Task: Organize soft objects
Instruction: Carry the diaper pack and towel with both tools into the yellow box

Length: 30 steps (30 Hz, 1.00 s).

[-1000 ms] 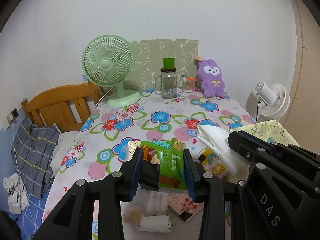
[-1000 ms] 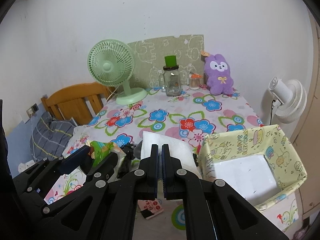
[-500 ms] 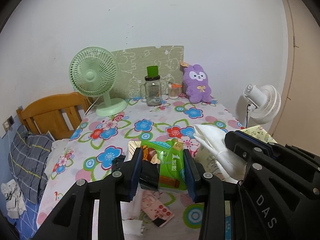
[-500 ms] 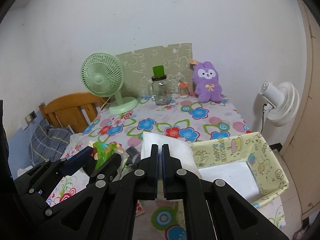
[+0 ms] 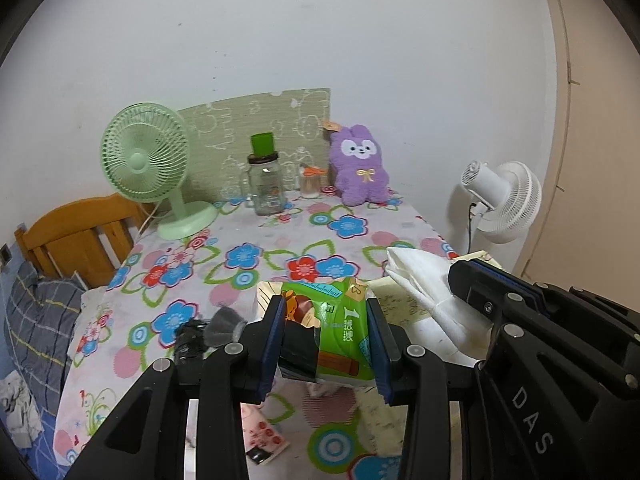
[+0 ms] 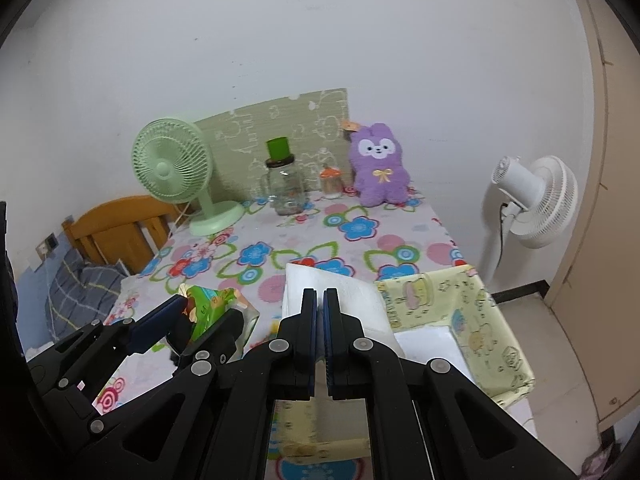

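Note:
My left gripper (image 5: 325, 312) is shut on a green printed soft packet (image 5: 340, 336), held above the flowered tablecloth (image 5: 248, 280). That gripper and the green packet (image 6: 206, 300) also show at the left of the right wrist view. My right gripper (image 6: 319, 296) is shut on a folded white cloth (image 6: 356, 300), which sticks out past the fingertips. The white cloth (image 5: 420, 280) hangs over a pale yellow fabric box (image 6: 480, 320) with a white bottom. A purple plush rabbit (image 5: 360, 172) sits upright at the table's far edge.
A green desk fan (image 5: 146, 160), a glass jar with a green cup on it (image 5: 266, 188) and a small jar stand at the back. A white floor fan (image 6: 536, 200) is right of the table, a wooden chair (image 5: 76, 232) left. A pink packet (image 5: 264, 436) and a dark item (image 5: 192, 340) lie below.
Both grippers have moved right with their loads still held. The yellow box has come under the right gripper, and the loose items on the table have slid left in view.

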Motion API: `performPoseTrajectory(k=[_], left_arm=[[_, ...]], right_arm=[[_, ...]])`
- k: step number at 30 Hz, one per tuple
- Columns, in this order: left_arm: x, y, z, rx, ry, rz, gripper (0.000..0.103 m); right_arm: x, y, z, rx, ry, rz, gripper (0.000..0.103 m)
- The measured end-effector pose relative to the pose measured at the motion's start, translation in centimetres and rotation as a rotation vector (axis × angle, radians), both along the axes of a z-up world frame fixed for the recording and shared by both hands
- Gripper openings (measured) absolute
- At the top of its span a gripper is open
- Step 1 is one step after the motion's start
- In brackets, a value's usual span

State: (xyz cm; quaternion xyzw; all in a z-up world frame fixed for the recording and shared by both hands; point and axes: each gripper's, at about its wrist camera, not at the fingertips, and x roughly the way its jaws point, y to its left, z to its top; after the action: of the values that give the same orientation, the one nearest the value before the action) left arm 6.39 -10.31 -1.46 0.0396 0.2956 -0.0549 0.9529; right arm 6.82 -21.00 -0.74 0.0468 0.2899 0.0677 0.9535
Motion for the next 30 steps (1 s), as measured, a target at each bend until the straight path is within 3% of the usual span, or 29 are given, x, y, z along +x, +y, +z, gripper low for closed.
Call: performPoseTrajectory(k=[19,30], left_arm=[[3.7,-5.7,-2.7,-0.001,0.070,-0.122,0.040],[5.9,-7.7,-5.7,0.006,0.147,-0.185,0.052]], right_arm=[[2.7,-6.0,-2.5,-0.004,0.059,-0.118,0.006],[4.8,-7.9,-5.4,-0.007,0.120,-0.166,0.006]])
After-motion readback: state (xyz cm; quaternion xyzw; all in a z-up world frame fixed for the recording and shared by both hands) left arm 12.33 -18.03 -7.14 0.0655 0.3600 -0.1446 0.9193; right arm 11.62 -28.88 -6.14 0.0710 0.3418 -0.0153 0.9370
